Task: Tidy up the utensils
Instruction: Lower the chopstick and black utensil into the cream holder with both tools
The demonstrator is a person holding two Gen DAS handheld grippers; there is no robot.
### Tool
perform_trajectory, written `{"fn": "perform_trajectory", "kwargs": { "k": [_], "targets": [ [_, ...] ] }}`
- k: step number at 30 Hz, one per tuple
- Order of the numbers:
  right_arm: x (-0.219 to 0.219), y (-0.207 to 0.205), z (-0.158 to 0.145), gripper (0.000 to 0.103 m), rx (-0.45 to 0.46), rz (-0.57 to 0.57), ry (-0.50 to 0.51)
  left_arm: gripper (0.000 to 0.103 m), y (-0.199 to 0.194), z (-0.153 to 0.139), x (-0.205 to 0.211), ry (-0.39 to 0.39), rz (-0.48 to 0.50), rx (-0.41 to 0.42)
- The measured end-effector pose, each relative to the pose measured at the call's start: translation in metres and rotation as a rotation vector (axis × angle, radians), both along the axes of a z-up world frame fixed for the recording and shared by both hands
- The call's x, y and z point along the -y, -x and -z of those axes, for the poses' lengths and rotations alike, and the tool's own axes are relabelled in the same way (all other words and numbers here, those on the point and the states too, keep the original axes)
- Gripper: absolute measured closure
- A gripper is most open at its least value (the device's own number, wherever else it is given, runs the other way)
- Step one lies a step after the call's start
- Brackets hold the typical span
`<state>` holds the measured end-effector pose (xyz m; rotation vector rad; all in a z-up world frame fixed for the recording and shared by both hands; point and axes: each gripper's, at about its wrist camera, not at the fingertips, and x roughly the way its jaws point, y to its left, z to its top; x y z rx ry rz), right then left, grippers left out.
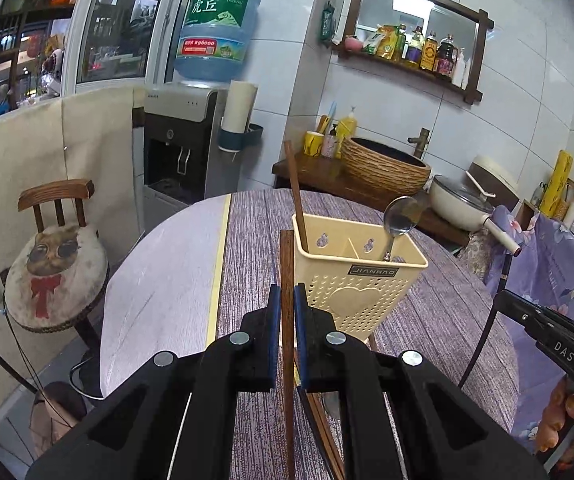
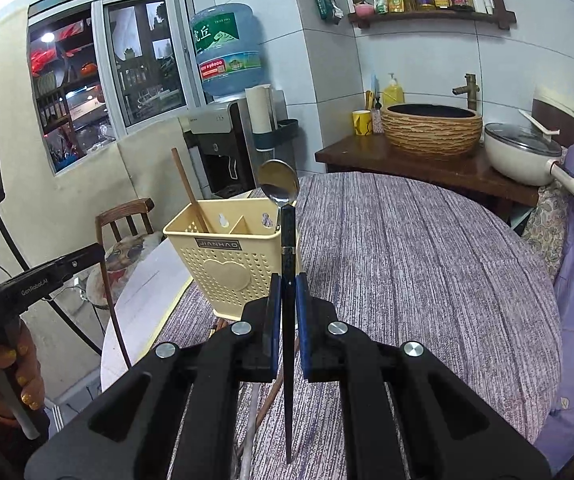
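Observation:
My left gripper [image 1: 285, 304] is shut on a brown wooden chopstick [image 1: 287, 256], held upright just left of a cream utensil holder [image 1: 357, 284] on the round table [image 1: 451, 320]. Another brown chopstick [image 1: 297, 188] leans in the holder's left compartment, and a metal spoon [image 1: 401, 216] stands in the right one. My right gripper [image 2: 287, 300] is shut on a black chopstick [image 2: 288, 240], upright in front of the holder [image 2: 227, 256]. The spoon [image 2: 279, 182] shows just behind its tip. More utensils [image 2: 265, 404] lie on the cloth under my grippers, mostly hidden.
A chair with a cat cushion [image 1: 57, 264] stands left of the table, with a water dispenser [image 1: 183, 148] behind it. A wooden counter carries a woven basin [image 1: 385, 164] and a lidded pan [image 1: 459, 204]. Purple floral fabric [image 1: 547, 272] hangs at the table's right.

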<state>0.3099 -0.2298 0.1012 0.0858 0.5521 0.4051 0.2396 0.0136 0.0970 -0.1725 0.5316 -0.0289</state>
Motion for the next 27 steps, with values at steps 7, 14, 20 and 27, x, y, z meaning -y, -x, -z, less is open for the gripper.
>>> {"fn": "perform_trajectory", "kwargs": {
  "k": [7,14,20,27],
  "targets": [
    [0.002,0.001,-0.004,0.095,0.002,-0.008,0.007,0.095,0.005,-0.007,0.001,-0.018,0.004,0.02],
    [0.002,0.001,-0.008,0.095,-0.003,-0.014,0.004,0.095,0.007,-0.01,-0.001,-0.02,0.007,0.026],
    [0.0,0.002,-0.015,0.095,-0.003,-0.026,-0.001,0.095,0.007,-0.015,-0.003,-0.015,0.024,0.029],
    [-0.006,0.0,-0.032,0.095,0.005,-0.052,-0.001,0.095,0.004,-0.038,-0.004,-0.006,0.062,0.047]
  ]
}}
